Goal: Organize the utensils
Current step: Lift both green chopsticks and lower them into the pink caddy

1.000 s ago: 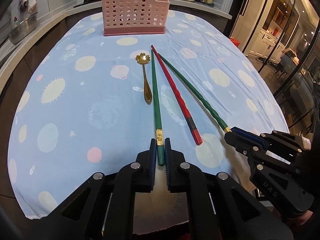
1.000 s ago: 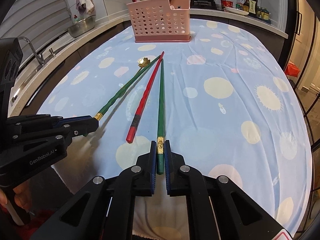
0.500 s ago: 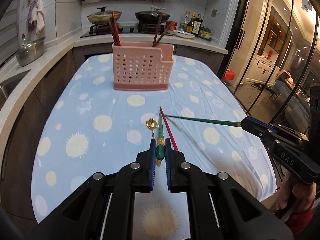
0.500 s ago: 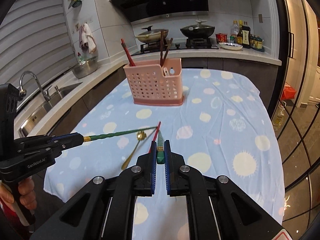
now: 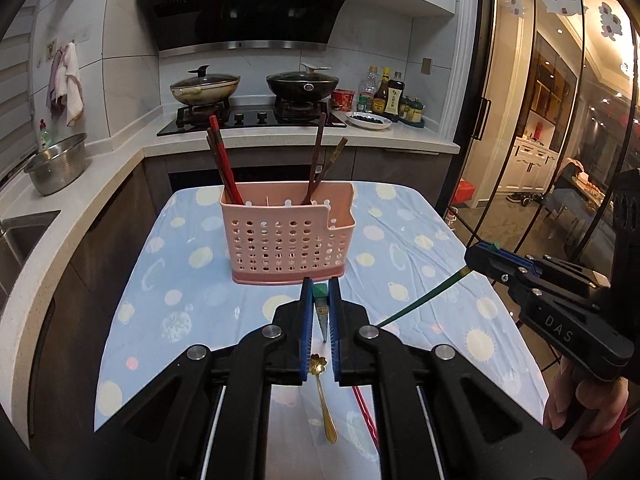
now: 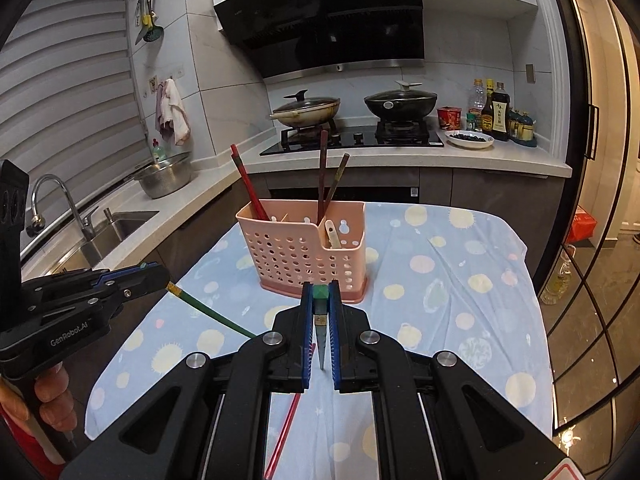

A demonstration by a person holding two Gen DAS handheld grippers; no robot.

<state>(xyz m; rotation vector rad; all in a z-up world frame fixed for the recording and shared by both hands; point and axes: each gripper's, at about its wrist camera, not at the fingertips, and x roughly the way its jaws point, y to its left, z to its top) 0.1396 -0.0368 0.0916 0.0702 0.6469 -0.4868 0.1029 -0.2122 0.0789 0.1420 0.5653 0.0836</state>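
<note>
A pink perforated caddy stands at the far end of the blue spotted tablecloth. It holds red and brown chopsticks. My left gripper is shut on a green chopstick that hangs tip down above the cloth. My right gripper is shut on a second green chopstick, also lifted. Each gripper shows in the other's view: the right gripper and the left gripper. A gold spoon and a red chopstick lie on the cloth below.
Behind the table runs a counter with a stove and two lidded pots. Bottles stand at its right end. A steel bowl and a sink lie to the left. Glass doors close off the right.
Both grippers have risen and lifted their green chopsticks off the cloth, so the chopsticks now hang tip down. The gold spoon and red chopstick stay on the cloth.
</note>
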